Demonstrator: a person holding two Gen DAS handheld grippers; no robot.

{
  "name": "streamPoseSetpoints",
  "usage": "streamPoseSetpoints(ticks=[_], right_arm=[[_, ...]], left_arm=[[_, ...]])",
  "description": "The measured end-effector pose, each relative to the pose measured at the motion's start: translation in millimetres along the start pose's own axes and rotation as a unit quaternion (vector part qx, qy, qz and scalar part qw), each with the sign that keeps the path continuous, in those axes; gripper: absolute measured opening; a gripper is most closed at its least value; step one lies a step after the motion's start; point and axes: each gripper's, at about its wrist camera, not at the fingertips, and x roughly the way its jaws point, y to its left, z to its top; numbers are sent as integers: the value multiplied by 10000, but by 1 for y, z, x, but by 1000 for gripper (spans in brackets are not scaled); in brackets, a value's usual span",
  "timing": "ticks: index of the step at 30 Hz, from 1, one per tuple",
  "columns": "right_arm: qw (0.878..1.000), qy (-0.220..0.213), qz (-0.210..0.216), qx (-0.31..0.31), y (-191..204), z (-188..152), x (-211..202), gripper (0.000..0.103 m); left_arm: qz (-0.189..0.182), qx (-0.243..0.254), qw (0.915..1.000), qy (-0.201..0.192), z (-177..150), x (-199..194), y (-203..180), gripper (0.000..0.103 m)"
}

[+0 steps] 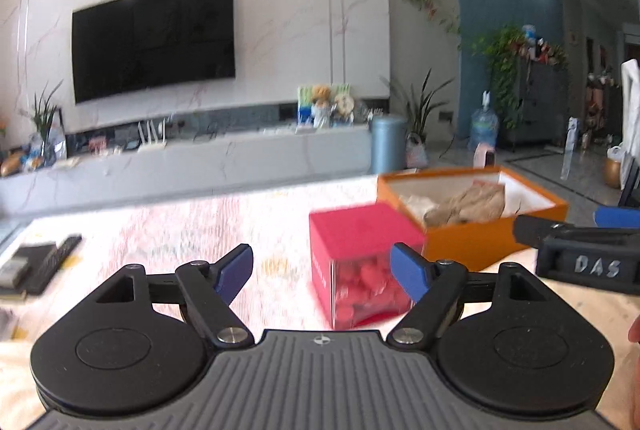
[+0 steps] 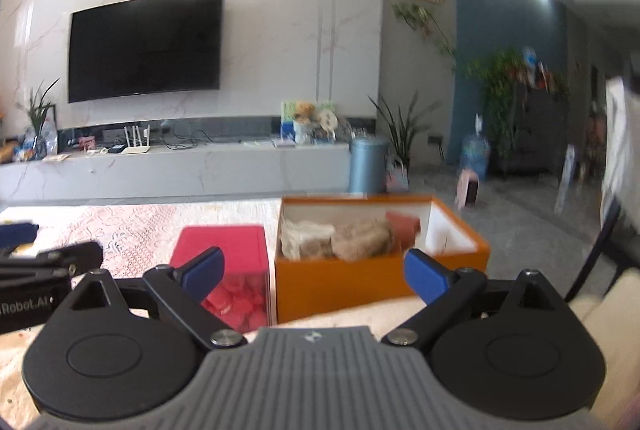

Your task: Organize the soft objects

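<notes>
Marble wall [image 2: 280, 30] with black television [image 2: 144, 46], ceiling spotlights, grey floor.

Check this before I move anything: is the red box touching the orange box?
Cannot tell. In the right wrist view the red box sits close beside the orange box, but blur hides whether a gap remains.

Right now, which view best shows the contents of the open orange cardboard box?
The right wrist view: the open orange cardboard box faces it squarely, showing beige, white and reddish soft items inside. The left wrist view catches the box obliquely, contents blurred.

table [image 2: 132, 230] w/ red box [image 2: 224, 250], orange box [image 2: 340, 282], remotes [image 1: 44, 262].
</notes>
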Motion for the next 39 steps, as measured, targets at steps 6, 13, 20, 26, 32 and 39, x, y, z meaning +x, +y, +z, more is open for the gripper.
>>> streamPoseSetpoints(ticks=[6, 13, 20, 26, 32, 39], right_arm=[[9993, 233, -65, 289, -5, -17, 15, 95], [9994, 259, -86, 225, -3, -28, 20, 95], [9992, 341, -71, 169, -2, -30, 23, 95], [9993, 352, -64, 126, -1, -30, 25, 95], [9992, 378, -71, 74, 1, -30, 26, 95], [9992, 395, -69, 62, 1, -30, 27, 95]], left_arm=[[161, 18, 9992, 372, -15, 13, -2, 92], [224, 5, 9986, 481, -34, 11, -4, 92], [282, -100, 9976, 622, -39, 13, -1, 92], [297, -105, 9973, 670, -37, 14, 1, 92], [309, -133, 9970, 700, -37, 13, 2, 92], [330, -155, 9967, 728, -37, 14, 3, 92]])
